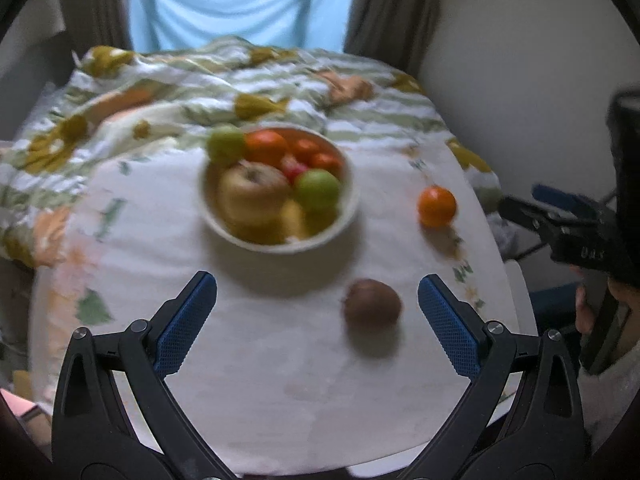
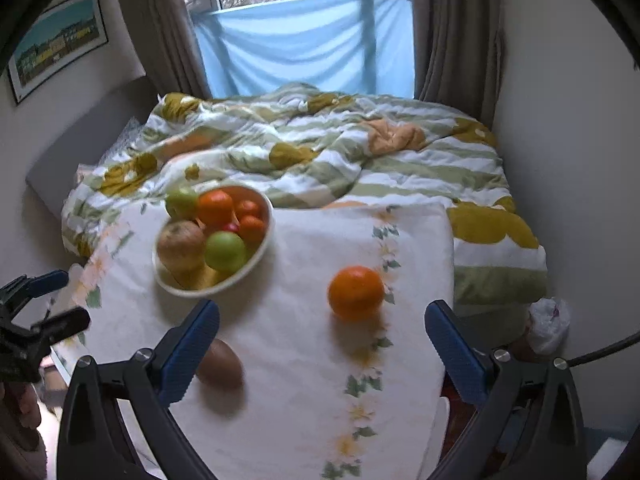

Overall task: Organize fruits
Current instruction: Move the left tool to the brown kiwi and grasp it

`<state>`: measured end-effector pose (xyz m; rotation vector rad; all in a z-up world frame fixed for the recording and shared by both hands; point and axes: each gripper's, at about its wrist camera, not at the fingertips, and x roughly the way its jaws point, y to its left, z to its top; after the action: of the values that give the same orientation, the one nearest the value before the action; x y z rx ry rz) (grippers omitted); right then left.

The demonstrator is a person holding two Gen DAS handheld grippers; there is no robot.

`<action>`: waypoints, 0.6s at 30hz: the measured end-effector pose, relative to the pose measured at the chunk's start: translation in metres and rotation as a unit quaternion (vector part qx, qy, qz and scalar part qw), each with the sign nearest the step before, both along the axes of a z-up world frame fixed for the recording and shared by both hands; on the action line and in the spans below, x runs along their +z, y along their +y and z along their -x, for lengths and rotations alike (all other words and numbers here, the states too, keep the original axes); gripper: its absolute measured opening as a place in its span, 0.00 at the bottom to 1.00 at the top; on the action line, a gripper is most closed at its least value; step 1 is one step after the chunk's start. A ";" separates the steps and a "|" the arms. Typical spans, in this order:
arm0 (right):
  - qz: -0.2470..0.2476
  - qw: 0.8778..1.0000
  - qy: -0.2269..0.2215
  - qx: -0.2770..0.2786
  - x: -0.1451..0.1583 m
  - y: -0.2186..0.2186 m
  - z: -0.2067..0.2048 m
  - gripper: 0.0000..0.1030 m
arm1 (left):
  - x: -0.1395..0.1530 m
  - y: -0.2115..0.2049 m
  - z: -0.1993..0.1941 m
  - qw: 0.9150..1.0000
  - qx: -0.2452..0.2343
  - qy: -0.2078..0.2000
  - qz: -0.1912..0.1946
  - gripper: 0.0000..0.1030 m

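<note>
A white bowl sits on a white floral cloth and holds green apples, oranges, a yellowish apple and other fruit. A loose orange lies to the right of the bowl. A brown kiwi lies nearer me. My left gripper is open above the cloth, with the kiwi between its fingers but closer to the right one. My right gripper is open too, the orange just ahead between its fingers, the kiwi beside its left finger. Each gripper also shows in the other's view: the right gripper, the left gripper.
A rumpled green, white and mustard duvet covers the bed behind the bowl. Beyond it are a window with blue fabric and grey curtains. A framed picture hangs on the left wall. A white crumpled bag lies at the right.
</note>
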<state>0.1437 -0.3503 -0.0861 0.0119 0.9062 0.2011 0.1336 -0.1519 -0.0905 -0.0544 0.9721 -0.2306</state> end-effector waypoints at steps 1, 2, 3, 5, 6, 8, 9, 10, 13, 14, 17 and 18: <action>-0.004 1.000 0.001 0.005 -0.004 -0.005 -0.002 1.00 | -0.006 -0.006 0.000 1.000 -0.003 0.004 -0.002 1.00; -0.007 1.000 0.001 0.010 -0.007 -0.008 -0.003 1.00 | -0.015 -0.015 0.000 1.000 -0.006 0.008 -0.005 1.00; -0.009 1.000 0.003 0.014 -0.012 -0.012 -0.005 1.00 | -0.022 -0.023 0.000 1.000 -0.008 0.009 -0.006 1.00; -0.008 1.000 0.010 0.023 -0.023 -0.018 -0.012 1.00 | -0.033 -0.035 0.002 1.000 -0.011 0.008 -0.007 1.00; -0.006 1.000 0.012 0.025 -0.028 -0.021 -0.016 1.00 | -0.039 -0.042 0.002 1.000 -0.014 0.005 -0.010 1.00; -0.009 0.999 0.016 0.033 -0.036 -0.025 -0.021 1.00 | -0.048 -0.050 0.002 1.000 -0.019 0.004 -0.019 1.00; -0.011 0.999 0.017 0.037 -0.041 -0.027 -0.024 1.00 | -0.053 -0.055 0.002 0.999 -0.022 0.003 -0.024 1.00; -0.011 0.999 0.019 0.041 -0.045 -0.029 -0.027 1.00 | -0.060 -0.060 0.001 0.999 -0.025 0.005 -0.030 1.00; -0.009 0.998 0.026 0.055 -0.058 -0.032 -0.035 1.00 | -0.074 -0.069 -0.004 0.999 -0.028 0.014 -0.040 1.00; -0.007 0.998 0.029 0.058 -0.060 -0.031 -0.037 1.00 | -0.079 -0.071 -0.005 0.998 -0.030 0.017 -0.043 0.98; -0.001 0.997 0.035 0.072 -0.069 -0.030 -0.043 1.00 | -0.091 -0.079 -0.008 0.997 -0.037 0.028 -0.058 0.95; 0.000 0.997 0.037 0.075 -0.071 -0.030 -0.045 1.00 | -0.094 -0.081 -0.009 0.997 -0.040 0.031 -0.062 0.94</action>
<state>0.1887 -0.3799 -0.1574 -0.0502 0.9809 0.3420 0.1422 -0.2328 -0.1850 0.0918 1.0506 -0.2426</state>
